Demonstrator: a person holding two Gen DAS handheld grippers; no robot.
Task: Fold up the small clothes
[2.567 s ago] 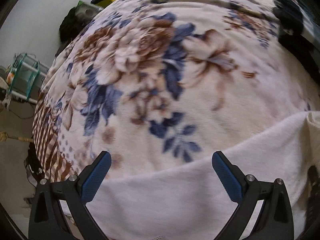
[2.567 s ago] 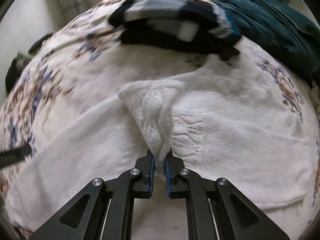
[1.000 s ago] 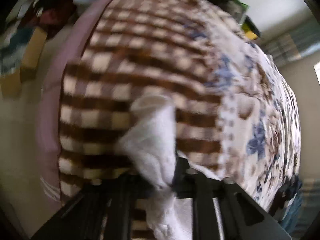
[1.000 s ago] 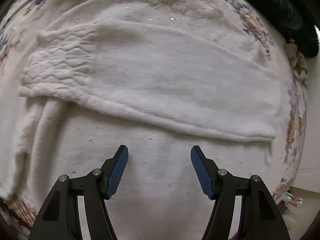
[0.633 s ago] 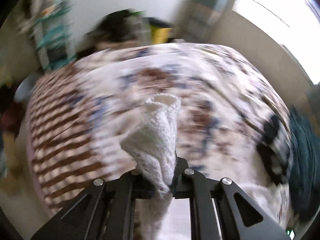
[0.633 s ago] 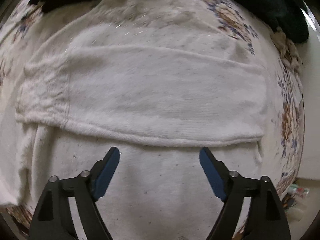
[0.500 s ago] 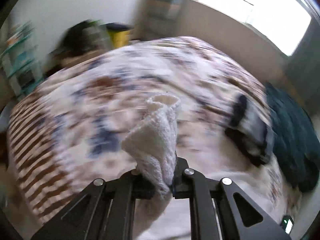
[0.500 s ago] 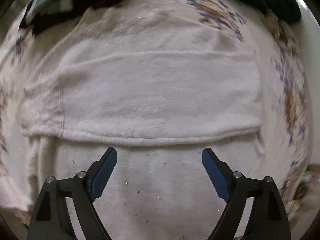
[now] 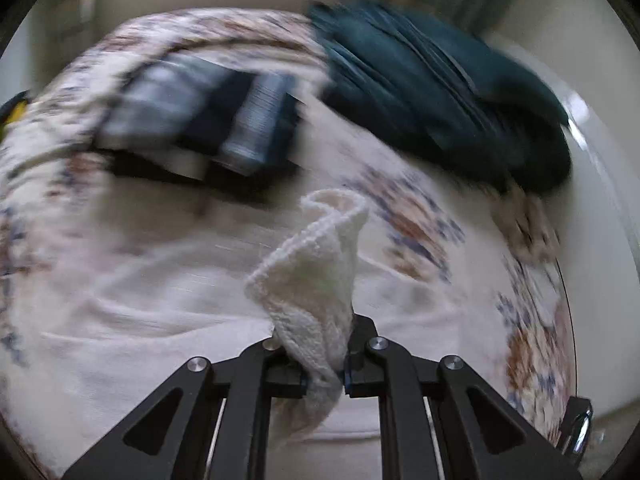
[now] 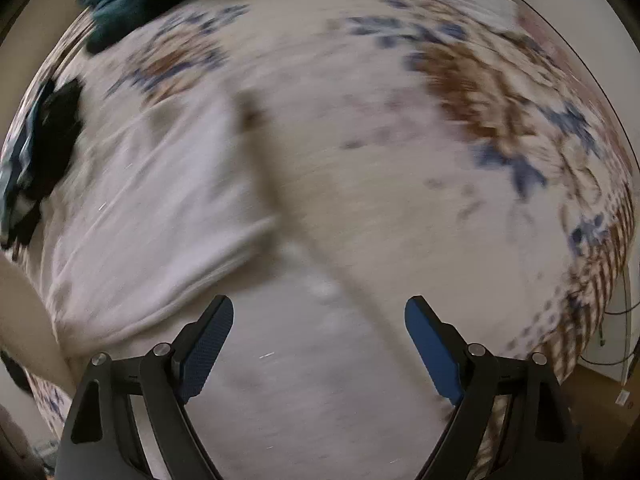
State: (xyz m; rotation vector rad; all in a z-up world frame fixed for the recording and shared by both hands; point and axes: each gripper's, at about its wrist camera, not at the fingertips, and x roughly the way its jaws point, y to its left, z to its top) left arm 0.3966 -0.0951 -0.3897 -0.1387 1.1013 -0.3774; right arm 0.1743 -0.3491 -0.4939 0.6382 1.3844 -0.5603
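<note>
A white knit sweater (image 9: 140, 300) lies spread on a floral blanket (image 9: 416, 224). My left gripper (image 9: 325, 376) is shut on the sweater's ribbed cuff (image 9: 316, 276), which stands up between the jaws above the sweater body. In the right wrist view the sweater (image 10: 160, 220) lies flat at the left with a folded edge, and the view is blurred. My right gripper (image 10: 318, 344) is open and empty just above the sweater's lower part.
A dark teal garment (image 9: 440, 92) lies at the back right of the bed. A grey, black and white striped garment (image 9: 200, 116) lies behind the sweater. It shows at the left edge in the right wrist view (image 10: 36, 160). The blanket's brown checked border (image 10: 600, 272) hangs at the right.
My left gripper took hold of the sleeve cuff and swung it round over the sweater body. My right gripper let go of the other sleeve, opened and swung right across the sweater.
</note>
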